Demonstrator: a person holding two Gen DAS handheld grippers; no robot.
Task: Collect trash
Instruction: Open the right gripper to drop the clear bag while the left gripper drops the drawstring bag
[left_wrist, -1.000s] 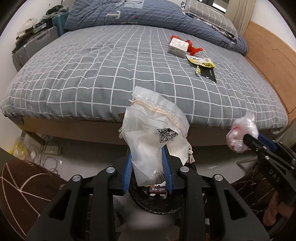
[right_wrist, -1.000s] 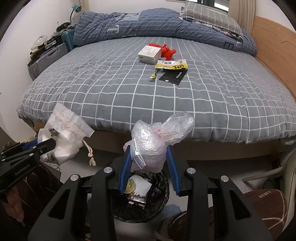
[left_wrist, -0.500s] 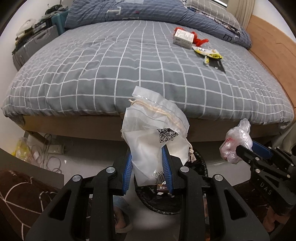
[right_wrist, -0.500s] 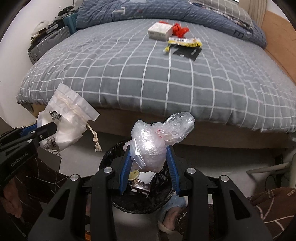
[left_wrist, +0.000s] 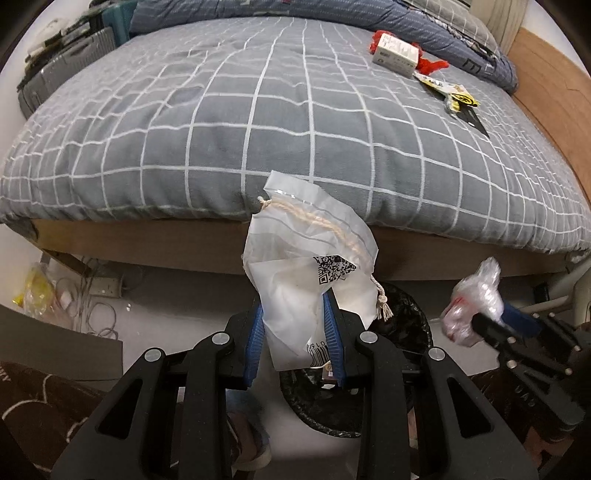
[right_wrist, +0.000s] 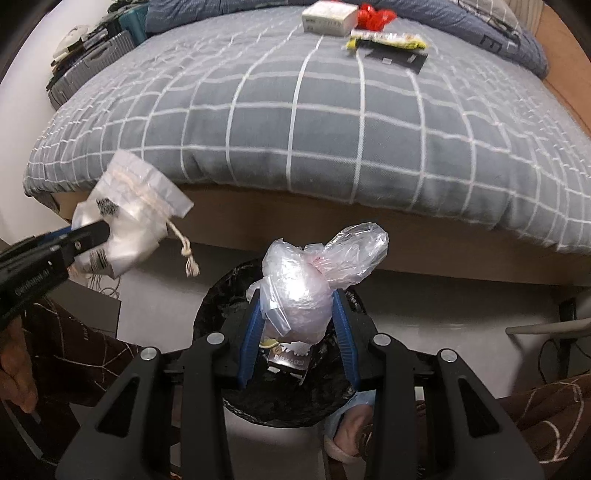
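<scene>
Blue-padded, the left claw (left_wrist: 295, 332) is clamped narrowly on a white drawstring pouch (left_wrist: 310, 273); the right claw (right_wrist: 297, 328) pinches a crumpled clear plastic bag (right_wrist: 306, 280). Directly below both claws sits the black-lined bin (right_wrist: 280, 398), with the bed (right_wrist: 332, 122) beyond.

A bed with a grey duvet cover (left_wrist: 280, 122) checked in white lines fills the upper half of both views, its wooden frame (left_wrist: 155, 243) showing along the lower edge and a wooden headboard (left_wrist: 554, 92) at about 2 o'clock. At 12 o'clock a rumpled blue quilt (left_wrist: 295, 9) lies across the far end of the bed, and at 10 o'clock a grey suitcase (left_wrist: 62, 79) stands against the wall with clutter piled on it. On the pale floor at 8 o'clock in the left wrist view, a white power strip (left_wrist: 105, 287) sits among tangled cables, beside a yellow bag (left_wrist: 35, 290).
</scene>
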